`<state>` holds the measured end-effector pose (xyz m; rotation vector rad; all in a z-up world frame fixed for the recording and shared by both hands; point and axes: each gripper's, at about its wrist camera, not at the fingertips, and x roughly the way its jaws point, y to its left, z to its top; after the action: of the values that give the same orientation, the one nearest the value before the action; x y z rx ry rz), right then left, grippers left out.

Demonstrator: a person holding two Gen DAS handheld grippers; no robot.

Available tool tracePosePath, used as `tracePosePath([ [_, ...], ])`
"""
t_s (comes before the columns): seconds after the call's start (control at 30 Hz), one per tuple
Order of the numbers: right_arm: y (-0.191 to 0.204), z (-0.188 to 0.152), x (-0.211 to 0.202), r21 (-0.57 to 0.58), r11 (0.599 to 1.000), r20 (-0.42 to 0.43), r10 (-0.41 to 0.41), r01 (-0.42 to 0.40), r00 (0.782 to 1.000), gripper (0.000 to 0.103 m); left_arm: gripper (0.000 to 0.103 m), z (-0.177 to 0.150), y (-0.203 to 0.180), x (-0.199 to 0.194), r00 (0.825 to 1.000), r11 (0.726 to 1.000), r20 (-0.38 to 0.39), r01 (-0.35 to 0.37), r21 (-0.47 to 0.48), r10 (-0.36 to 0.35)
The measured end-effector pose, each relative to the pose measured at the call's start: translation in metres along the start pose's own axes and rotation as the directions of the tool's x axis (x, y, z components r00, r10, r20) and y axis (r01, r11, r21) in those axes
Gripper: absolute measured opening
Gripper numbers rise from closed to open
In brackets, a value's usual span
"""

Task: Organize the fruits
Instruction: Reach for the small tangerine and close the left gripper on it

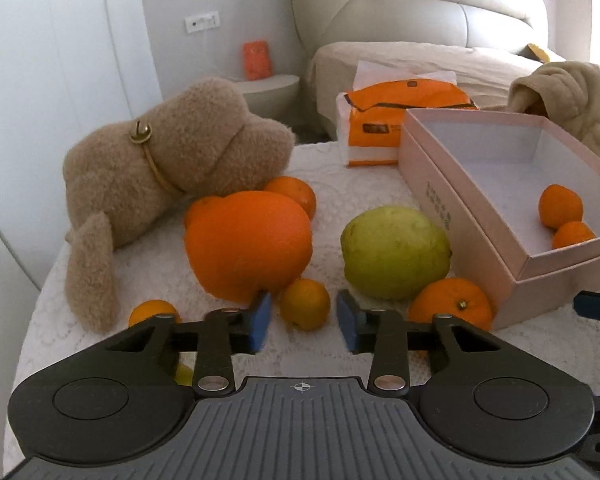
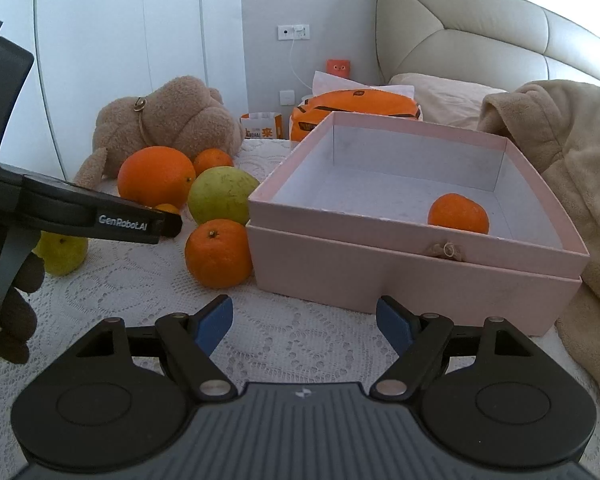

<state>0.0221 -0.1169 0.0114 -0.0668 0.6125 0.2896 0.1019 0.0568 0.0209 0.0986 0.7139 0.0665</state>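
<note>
Already two small mandarins [image 1: 560,206] lie in the near right corner of the pink box [image 1: 460,216], at the right of the left wrist view; the right wrist view shows only one of them above the box's front wall. That looks like an early stage, since most of the fruit is outside the box.

Left of the box, in the middle of the frame, sit a big orange [image 1: 248,246] with smooth, glossy skin and a dull green fruit [image 1: 396,252], rounded, faintly bumpy and perhaps a pear. A stemmed mandarin [image 1: 452,306] rests just beside the box's front corner. More mandarins peek out behind the big orange, another sits at lower left, and a yellow-green fruit [image 2: 62,254] lies at the left edge of the right wrist view.

A small yellowish mandarin [image 1: 305,308] sits between the blue pads of the left gripper [image 1: 304,320]. The pads stand apart, flanking it closely with a thin gap on each side, so I judge it is not yet gripped. The right gripper [image 2: 304,324] has its jaws wide apart on nothing, low in its frame before the box.

The box is stiff, matte card with straight walls and a pale interior. Everything rests on a white lace tablecloth [image 1: 180,280]. A fuzzy brown plush toy [image 1: 160,160] slumps at upper left, and an orange tissue pack [image 1: 400,104] stands behind the box.
</note>
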Motion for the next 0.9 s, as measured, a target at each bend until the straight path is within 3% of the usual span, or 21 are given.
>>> tracePosePath([
  [0.13, 0.000, 0.000, 0.001, 0.003, 1.000, -0.003, -0.004, 0.004, 1.000, 0.079, 0.028, -0.006, 0.002, -0.006, 1.000, 1.000, 0.009, 0.018, -0.016, -0.018],
  [0.23, 0.000, 0.000, 0.001, 0.004, 1.000, -0.003, -0.004, 0.004, 1.000, 0.079, 0.021, -0.012, 0.006, -0.019, 0.998, 0.996, -0.003, 0.064, -0.055, -0.064],
  [0.47, -0.001, 0.000, 0.001, 0.003, 1.000, -0.003, -0.004, 0.004, 1.000, 0.080, 0.021, -0.027, 0.008, -0.059, 0.992, 0.989, -0.016, 0.123, -0.087, -0.125],
  [0.73, -0.001, 0.000, 0.002, 0.005, 1.000, -0.005, -0.005, 0.005, 1.000, 0.080, 0.022, -0.029, 0.013, -0.064, 0.986, 0.977, -0.021, 0.159, -0.140, -0.164],
  [0.9, -0.002, 0.000, 0.003, 0.007, 1.000, -0.013, -0.007, 0.007, 1.000, 0.080, 0.024, -0.028, 0.012, -0.069, 0.984, 0.979, 0.042, 0.176, -0.099, -0.173],
])
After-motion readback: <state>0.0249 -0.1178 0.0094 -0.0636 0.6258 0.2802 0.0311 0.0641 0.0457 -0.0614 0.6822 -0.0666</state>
